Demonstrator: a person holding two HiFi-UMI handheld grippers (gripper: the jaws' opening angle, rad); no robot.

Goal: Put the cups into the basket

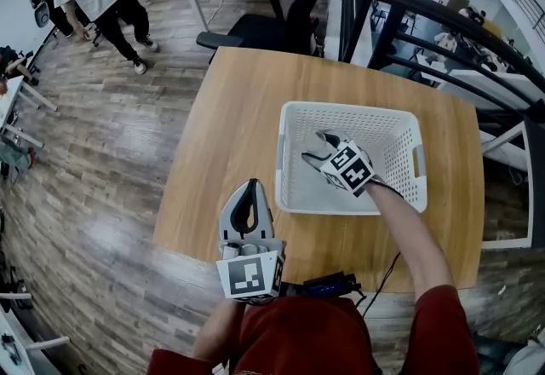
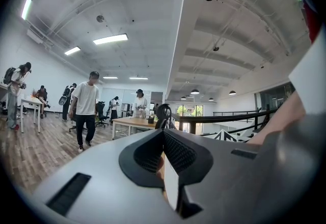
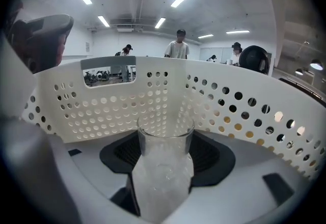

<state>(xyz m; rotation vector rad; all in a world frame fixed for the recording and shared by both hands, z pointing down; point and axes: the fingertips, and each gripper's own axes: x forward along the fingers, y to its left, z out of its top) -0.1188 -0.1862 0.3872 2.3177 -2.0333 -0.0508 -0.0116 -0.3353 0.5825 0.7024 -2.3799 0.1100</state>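
Right gripper view had the right gripper (image 3: 165, 152) clamped on a clear glass cup (image 3: 164, 172) inside the white perforated plastic basket (image 3: 153, 90), long axis along the jaws, mouth toward the handle wall. Left gripper (image 1: 248, 201) was closed, empty, by the wooden table (image 1: 221, 126)'s near edge.

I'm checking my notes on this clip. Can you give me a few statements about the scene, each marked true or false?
1. The basket stands on a wooden table. True.
2. The right gripper grips a clear cup. True.
3. That cup is held outside the basket. False: it is inside it.
4. The left gripper holds another cup. False: its jaws are together, with nothing between them.
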